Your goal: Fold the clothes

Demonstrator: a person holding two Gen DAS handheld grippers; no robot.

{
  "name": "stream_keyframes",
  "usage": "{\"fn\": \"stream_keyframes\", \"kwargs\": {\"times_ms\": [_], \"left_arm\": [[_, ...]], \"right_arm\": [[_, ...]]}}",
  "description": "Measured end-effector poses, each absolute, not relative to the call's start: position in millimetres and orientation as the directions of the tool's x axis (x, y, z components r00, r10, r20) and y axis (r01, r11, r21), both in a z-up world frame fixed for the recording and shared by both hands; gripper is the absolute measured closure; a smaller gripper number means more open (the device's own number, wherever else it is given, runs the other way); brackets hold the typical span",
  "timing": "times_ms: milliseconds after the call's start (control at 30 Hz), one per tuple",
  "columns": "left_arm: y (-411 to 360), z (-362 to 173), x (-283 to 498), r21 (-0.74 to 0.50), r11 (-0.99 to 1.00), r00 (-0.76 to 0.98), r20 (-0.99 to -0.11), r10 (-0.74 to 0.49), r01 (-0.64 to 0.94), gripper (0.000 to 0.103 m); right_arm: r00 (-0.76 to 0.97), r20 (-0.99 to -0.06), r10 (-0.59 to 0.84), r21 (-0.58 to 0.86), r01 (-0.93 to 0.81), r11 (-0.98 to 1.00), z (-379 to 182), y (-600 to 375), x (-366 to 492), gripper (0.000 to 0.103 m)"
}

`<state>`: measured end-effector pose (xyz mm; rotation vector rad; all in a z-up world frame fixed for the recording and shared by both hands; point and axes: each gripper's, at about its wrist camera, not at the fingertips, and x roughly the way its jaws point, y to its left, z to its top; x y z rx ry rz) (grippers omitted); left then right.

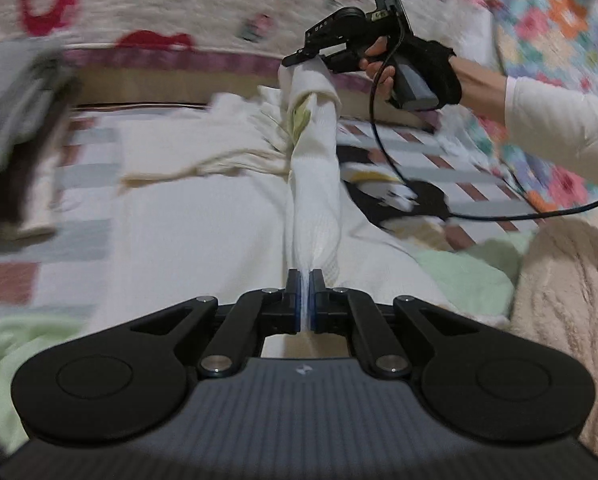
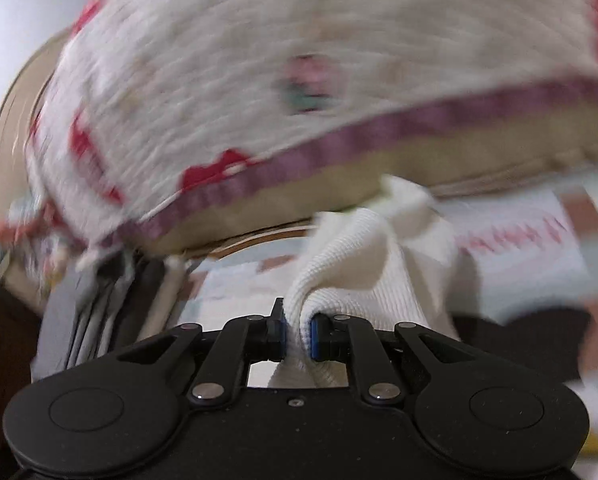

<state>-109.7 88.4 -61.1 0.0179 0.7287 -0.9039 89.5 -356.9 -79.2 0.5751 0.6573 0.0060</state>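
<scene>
While both views blur, I count two grippers on one white ribbed garment [image 1: 313,184]: my left gripper [image 1: 307,300] pinches its near end, my right gripper [image 2: 297,330] clamps a bunched fold. It stretches taut between them above the striped bedsheet [image 1: 47,208]; a padded quilted headboard [image 2: 259,80] stands close behind.

white garment [image 1: 315,184]: ribbed knit cloth, matt. left gripper [image 1: 307,300]: matt black plastic, shiny metal pivot pins, blue pads. quilt [image 1: 219,0]: stitched textured cloth. blanket [image 1: 571,304]: fuzzy fleece
</scene>
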Motion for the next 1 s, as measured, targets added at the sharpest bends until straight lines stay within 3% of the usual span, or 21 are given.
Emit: {"fn": "stream_keyframes", "kwargs": {"times_ms": [367,433,467,600,733,833,1000], "left_arm": [[166,-103,-99,-0.461,0.709,0.431,-0.573,-0.697,0.534,0.101],[168,-109,-96,-0.464,0.718,0.423,-0.590,-0.688,0.520,0.101],[169,-111,-94,-0.473,0.723,0.420,-0.597,-0.683,0.504,0.101],[181,-125,-87,-0.509,0.742,0.398,-0.631,-0.666,0.435,0.103],[191,-129,-89,-0.552,0.730,0.396,-0.614,-0.683,0.403,0.102],[189,-127,-88,-0.536,0.739,0.399,-0.623,-0.673,0.408,0.100],[186,-108,-82,-0.524,0.747,0.438,-0.606,-0.664,0.409,0.098]], "right_arm": [[0.598,-0.788,0.144,0.225,0.061,0.972,-132,-207,230,0.089],[0.558,-0.820,0.127,0.174,0.032,0.984,-142,-180,256,0.083],[0.537,-0.834,0.128,0.176,0.039,0.984,-150,-175,261,0.074],[0.565,-0.775,0.284,0.398,0.088,0.913,-160,-187,241,0.059],[0.643,-0.565,0.517,0.703,0.048,0.710,-146,-213,176,0.059],[0.667,-0.517,0.537,0.735,0.024,0.677,-132,-230,103,0.057],[0.640,-0.576,0.508,0.697,0.059,0.715,-133,-253,-15,0.056]]}}
